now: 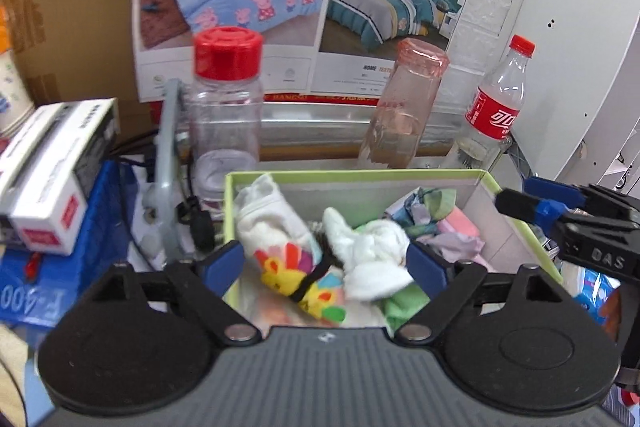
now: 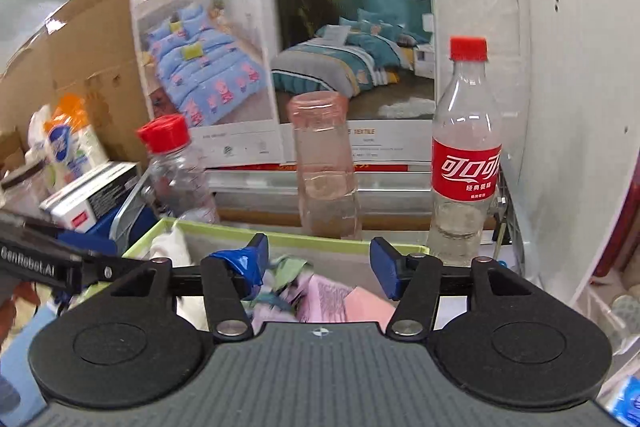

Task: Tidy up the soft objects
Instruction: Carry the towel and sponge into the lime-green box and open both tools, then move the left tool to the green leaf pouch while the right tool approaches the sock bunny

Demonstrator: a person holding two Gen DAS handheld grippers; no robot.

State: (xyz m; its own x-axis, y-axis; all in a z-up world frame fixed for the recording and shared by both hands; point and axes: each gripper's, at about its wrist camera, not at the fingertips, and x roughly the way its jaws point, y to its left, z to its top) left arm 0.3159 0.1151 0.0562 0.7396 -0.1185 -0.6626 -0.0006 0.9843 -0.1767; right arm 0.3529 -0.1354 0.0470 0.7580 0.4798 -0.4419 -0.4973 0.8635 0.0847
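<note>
Soft crumpled socks (image 1: 360, 251) and cloths fill the green-rimmed box (image 1: 356, 175) at centre frame. Left gripper (image 1: 326, 265) gapes wide above; right gripper (image 2: 320, 265) part-open, empty. Three clear plastic bottles (image 2: 326, 163) stand behind.

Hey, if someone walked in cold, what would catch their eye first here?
Probably the green-rimmed box just ahead of both grippers, heaped with white socks, a bright rainbow-patterned sock and pastel cloths. Behind it stand three clear bottles; the red-labelled cola bottle at the right stands out most.

Socks (image 1: 360, 247) lie in the box (image 1: 352, 175); 3 bottles (image 1: 226, 99) behind
</note>
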